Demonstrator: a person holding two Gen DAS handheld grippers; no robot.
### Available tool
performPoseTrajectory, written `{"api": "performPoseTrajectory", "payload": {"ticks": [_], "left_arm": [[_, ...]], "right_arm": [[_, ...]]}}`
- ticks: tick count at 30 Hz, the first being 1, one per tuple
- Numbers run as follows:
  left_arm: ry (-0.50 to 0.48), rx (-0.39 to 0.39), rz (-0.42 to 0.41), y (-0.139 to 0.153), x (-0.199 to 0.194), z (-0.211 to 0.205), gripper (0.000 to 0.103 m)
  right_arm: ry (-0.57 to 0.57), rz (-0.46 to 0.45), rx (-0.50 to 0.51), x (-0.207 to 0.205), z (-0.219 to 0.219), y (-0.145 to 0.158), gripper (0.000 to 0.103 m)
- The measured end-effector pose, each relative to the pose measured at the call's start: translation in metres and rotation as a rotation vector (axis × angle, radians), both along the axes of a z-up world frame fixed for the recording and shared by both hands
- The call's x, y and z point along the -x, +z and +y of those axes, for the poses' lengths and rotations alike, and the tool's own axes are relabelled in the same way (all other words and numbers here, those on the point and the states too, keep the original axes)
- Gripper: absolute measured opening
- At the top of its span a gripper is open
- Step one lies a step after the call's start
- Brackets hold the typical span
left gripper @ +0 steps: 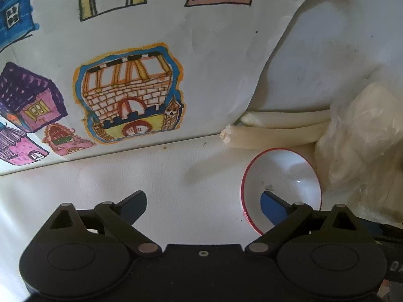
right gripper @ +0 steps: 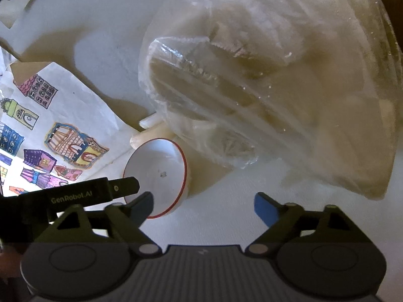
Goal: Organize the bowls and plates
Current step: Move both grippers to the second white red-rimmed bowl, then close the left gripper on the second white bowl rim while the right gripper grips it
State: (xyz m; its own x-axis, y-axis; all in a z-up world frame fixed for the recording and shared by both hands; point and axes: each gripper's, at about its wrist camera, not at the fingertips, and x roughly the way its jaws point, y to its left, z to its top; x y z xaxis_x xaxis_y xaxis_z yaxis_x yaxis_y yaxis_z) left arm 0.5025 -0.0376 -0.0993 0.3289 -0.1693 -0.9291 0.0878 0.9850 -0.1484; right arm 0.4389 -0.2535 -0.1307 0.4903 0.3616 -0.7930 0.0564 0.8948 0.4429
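Note:
A white bowl with a red rim stands on the white tabletop at the lower right of the left wrist view. My left gripper is open and empty; its right blue fingertip overlaps the bowl's near rim. The same bowl shows at the lower left of the right wrist view. My right gripper is open and empty, its left fingertip in front of the bowl's near edge. The left gripper's black finger crosses the bowl's left rim.
A sheet with coloured house drawings leans behind the table; it also shows at the left of the right wrist view. A bulky clear plastic bag lies right of the bowl. Two pale tubes lie behind the bowl.

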Motion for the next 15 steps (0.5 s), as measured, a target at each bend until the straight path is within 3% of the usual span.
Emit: {"api": "performPoseTrajectory", "payload": {"ticks": [6,8,10,15], "left_arm": [[-0.006,0.028,-0.006,0.002,0.0,-0.007,0.086],[-0.014,0.057,-0.001,0.002,0.002,-0.008,0.077],[-0.019,0.092,0.008,0.0,0.003,-0.009,0.061],[-0.011,0.155,0.027,-0.005,0.007,-0.011,0.032]], "right_arm": [[0.015,-0.006,-0.012,-0.002,0.004,0.0,0.077],[0.021,-0.005,-0.016,-0.003,0.006,0.0,0.072],[0.025,0.001,-0.016,-0.004,0.008,-0.001,0.067],[0.033,0.012,-0.025,-0.006,0.008,-0.004,0.051]]}}
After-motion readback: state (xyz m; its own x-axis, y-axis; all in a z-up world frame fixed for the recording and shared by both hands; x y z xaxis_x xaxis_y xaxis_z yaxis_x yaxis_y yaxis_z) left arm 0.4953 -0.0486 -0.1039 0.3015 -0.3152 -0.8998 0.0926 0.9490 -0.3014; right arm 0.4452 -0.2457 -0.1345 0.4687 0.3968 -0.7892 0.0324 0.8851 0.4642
